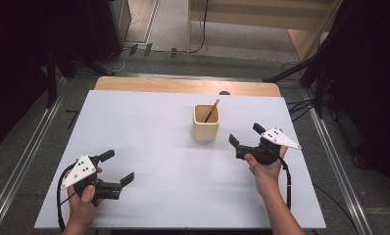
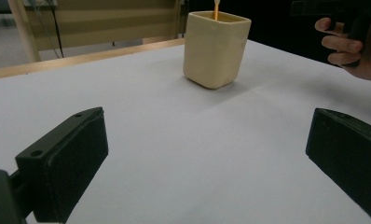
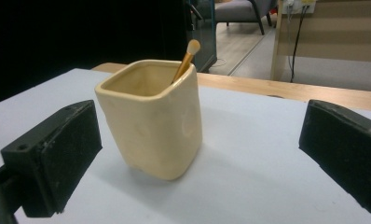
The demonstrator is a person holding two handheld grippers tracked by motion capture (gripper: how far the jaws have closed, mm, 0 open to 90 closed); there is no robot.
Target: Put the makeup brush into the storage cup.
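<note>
**A:** What do you see on the table?

**B:** I see a white table [image 1: 149, 127]. A cream cup [image 1: 206, 122] stands on it, a bit past the middle and toward the right side. The cup stands upright. A thin stick [image 1: 211, 110] leans inside it, and its tip pokes out over the rim. In the right gripper view that tip looks like a small soft brush end.

**A:** Where is my left gripper?

**B:** The left gripper [image 1: 118, 167] is near the front left of the table, in the left hand [image 1: 83, 196]. Its jaws are spread wide and nothing is between them. It is well apart from the cup.

**A:** And the right one?

**B:** The right gripper [image 1: 246, 134] is in the right hand [image 1: 265, 169], just to the right of the cup. Its jaws are wide apart too, and they hold nothing. In the right gripper view the cup sits close ahead, nearer the left jaw, but the jaws do not touch it.

**A:** Is anything else on the table?

**B:** I see a strip of bare wood [image 1: 183, 85] along the far edge.
</note>
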